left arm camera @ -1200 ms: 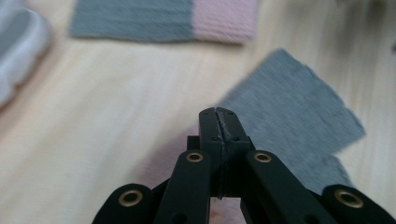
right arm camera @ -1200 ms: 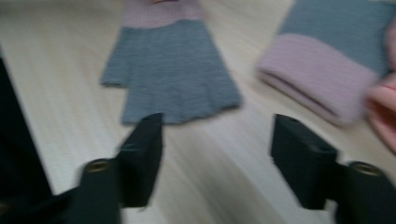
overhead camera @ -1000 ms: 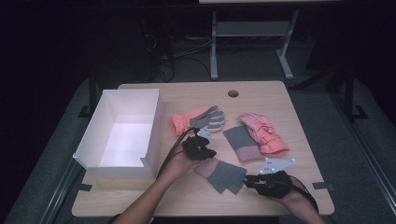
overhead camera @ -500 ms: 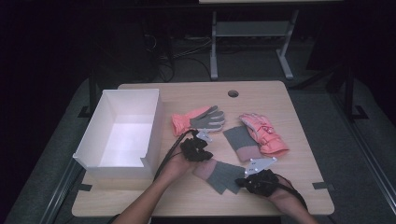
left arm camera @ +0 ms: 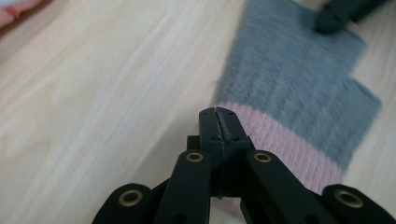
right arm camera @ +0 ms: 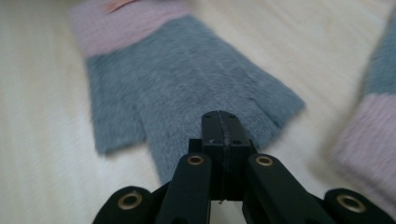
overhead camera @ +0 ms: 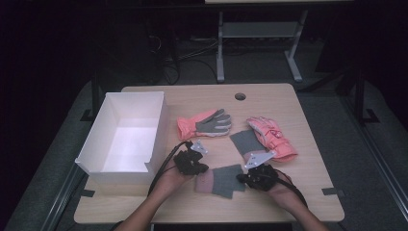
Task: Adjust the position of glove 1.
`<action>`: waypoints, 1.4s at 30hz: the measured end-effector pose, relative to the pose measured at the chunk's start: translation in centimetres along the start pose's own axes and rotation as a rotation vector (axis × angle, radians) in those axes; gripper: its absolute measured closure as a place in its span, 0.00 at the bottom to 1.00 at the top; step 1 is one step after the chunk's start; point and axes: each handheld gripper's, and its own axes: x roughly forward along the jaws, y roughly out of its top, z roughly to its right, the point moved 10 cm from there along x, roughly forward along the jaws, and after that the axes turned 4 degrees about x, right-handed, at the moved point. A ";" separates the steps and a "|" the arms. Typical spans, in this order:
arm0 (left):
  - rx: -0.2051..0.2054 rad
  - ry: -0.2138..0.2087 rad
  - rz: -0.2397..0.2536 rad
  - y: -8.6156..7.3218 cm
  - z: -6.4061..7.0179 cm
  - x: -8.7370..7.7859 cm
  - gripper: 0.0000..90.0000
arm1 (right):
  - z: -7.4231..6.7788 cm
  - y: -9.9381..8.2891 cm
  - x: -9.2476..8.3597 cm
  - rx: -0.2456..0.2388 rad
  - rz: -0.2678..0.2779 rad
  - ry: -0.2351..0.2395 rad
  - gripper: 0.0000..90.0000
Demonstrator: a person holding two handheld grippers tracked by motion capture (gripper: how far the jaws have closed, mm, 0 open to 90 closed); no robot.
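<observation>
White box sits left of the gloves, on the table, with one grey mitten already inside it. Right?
Not quite. The white box does sit left of the gloves, but the high view shows it empty. The grey mitten lies on the table between both grippers.

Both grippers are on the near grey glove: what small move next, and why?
Probably lift the grey glove slightly off the table. The left gripper looks clamped on its pink cuff, the right gripper on its finger end, and the white box stands open to the left.

Grey mitten (overhead camera: 222, 179) leftward, between claws.
</observation>
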 end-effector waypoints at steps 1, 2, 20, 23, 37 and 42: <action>-0.006 -0.004 0.000 -0.2 0.1 -0.1 1.00 | 0.1 0.1 0.1 0.008 0.000 -0.003 1.00; -0.010 -0.012 0.002 -0.4 0.3 -0.2 1.00 | 0.3 0.3 0.2 0.012 0.002 -0.008 1.00; 0.033 -0.175 0.046 0.1 5.1 0.4 1.00 | 3.5 3.7 2.5 0.050 0.020 -0.084 1.00; 0.049 -0.190 0.048 0.3 5.7 0.6 1.00 | 3.7 3.9 1.1 0.062 0.058 -0.086 1.00; 0.060 -0.235 0.061 0.9 7.1 1.3 1.00 | 1.4 -0.5 -2.3 0.077 0.024 -0.045 1.00; 0.062 -0.237 0.063 0.9 7.2 1.3 1.00 | 1.1 -1.1 -1.1 0.058 -0.025 -0.050 1.00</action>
